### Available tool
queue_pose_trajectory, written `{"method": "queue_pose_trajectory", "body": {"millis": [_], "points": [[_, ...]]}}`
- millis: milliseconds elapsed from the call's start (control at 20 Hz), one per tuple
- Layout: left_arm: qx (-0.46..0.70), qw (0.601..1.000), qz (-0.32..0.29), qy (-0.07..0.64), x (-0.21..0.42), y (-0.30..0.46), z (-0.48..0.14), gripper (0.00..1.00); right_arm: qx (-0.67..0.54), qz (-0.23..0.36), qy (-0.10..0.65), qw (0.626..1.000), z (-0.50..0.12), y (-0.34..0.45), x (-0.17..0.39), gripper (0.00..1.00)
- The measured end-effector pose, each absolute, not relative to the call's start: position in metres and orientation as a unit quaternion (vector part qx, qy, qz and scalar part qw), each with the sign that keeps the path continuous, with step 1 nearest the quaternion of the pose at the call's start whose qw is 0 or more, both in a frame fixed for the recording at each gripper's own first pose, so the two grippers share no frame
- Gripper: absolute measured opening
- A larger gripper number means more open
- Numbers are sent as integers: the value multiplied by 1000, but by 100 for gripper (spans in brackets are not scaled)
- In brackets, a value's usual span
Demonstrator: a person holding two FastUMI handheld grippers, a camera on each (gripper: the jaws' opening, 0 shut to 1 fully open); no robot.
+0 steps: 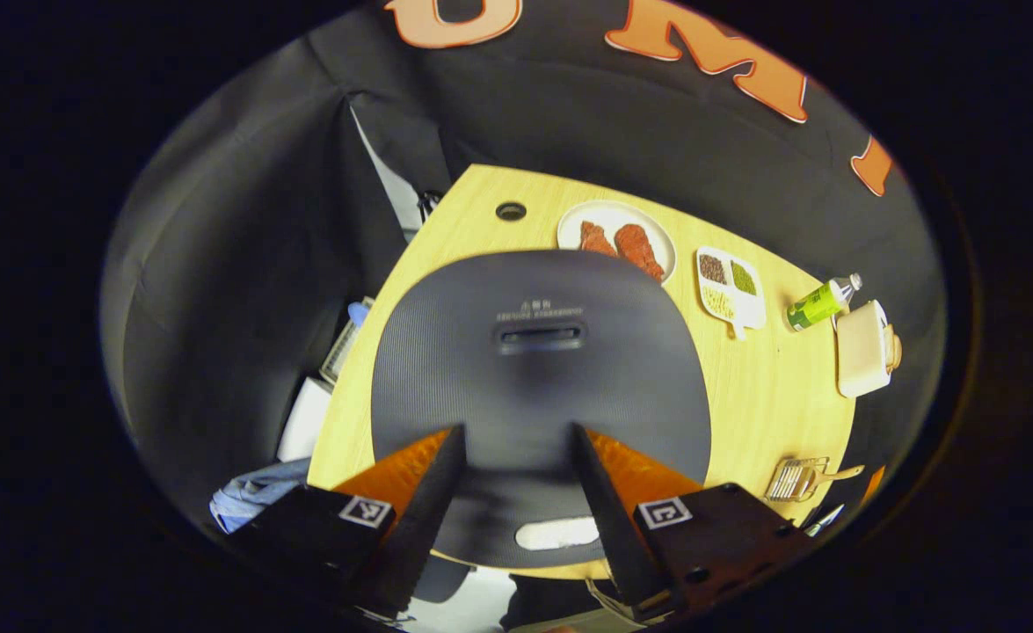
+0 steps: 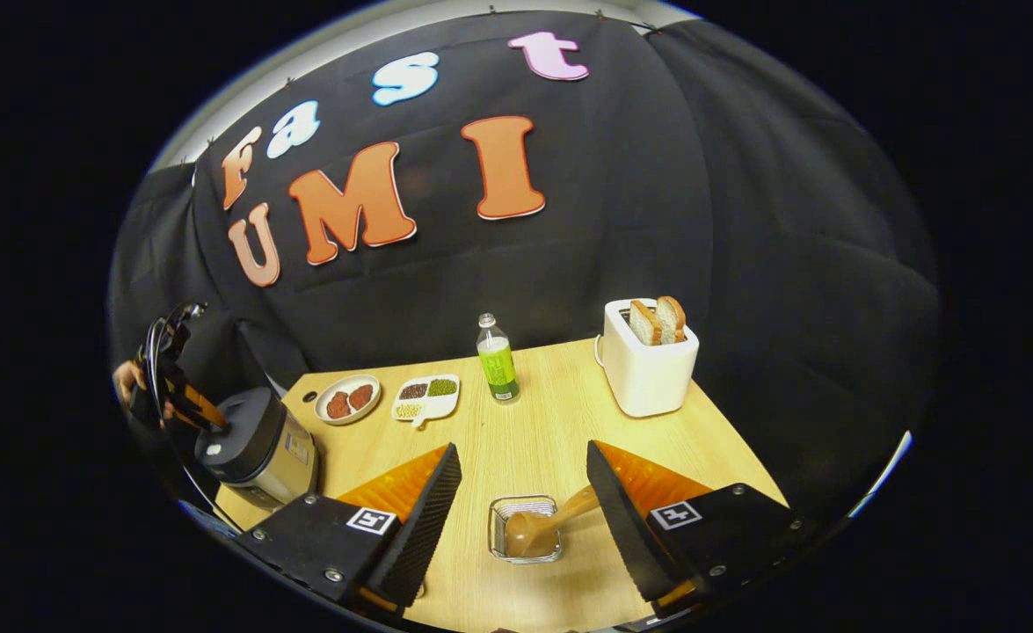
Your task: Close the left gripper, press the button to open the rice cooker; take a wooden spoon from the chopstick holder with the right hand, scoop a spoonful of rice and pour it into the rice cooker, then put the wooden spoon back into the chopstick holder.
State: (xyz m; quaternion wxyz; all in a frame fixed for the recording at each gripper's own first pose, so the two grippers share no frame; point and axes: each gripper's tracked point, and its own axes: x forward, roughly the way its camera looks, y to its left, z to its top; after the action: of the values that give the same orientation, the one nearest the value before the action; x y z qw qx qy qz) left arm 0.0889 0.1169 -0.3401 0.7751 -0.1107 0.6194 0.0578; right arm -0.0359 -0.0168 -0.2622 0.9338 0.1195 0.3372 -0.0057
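The dark grey rice cooker (image 1: pixel 534 387) is seen from above with its lid down. A white oval button (image 1: pixel 556 533) sits at the lid's near edge. My left gripper (image 1: pixel 516 432) hangs open over the lid, its fingers apart above the button. In the right gripper view the cooker (image 2: pixel 257 448) stands at the table's left, with the left gripper (image 2: pixel 184 400) over it in a hand. My right gripper (image 2: pixel 522 448) is open above the wire chopstick holder (image 2: pixel 525 527). The wooden spoon (image 2: pixel 534 526) lies in the holder, its handle running toward the right finger. A divided dish of grains (image 2: pixel 426 397) lies farther back.
A plate of red meat (image 2: pixel 347 398) lies beside the grain dish. A green-labelled bottle (image 2: pixel 497 359) stands mid-table, and a white toaster (image 2: pixel 648 360) with bread slices at the back right. The wooden table (image 2: pixel 534 422) ends close in front of the holder.
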Motion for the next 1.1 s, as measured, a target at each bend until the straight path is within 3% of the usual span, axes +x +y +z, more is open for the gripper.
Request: {"method": "queue_pose_trajectory", "body": {"millis": [50,100,300,550,700,1100], "points": [[-111,775,61,619,93,117,-343,87,113,-1,337,935,-263,-14,-34,96],[-112,773,65,622,92,115,-344,88,109,4,337,935,-263,-11,-31,90],[-108,795,66,593,91,116,-340,87,115,24,326,938,-253,5,-20,90],[-103,877,120,454,95,120,-337,86,93,43,292,951,-224,10,-1,90],[-96,902,134,399,91,111,-330,87,86,52,264,959,-202,19,14,90],[-38,974,113,192,105,104,-174,86,44,41,174,983,-141,24,55,90]]}}
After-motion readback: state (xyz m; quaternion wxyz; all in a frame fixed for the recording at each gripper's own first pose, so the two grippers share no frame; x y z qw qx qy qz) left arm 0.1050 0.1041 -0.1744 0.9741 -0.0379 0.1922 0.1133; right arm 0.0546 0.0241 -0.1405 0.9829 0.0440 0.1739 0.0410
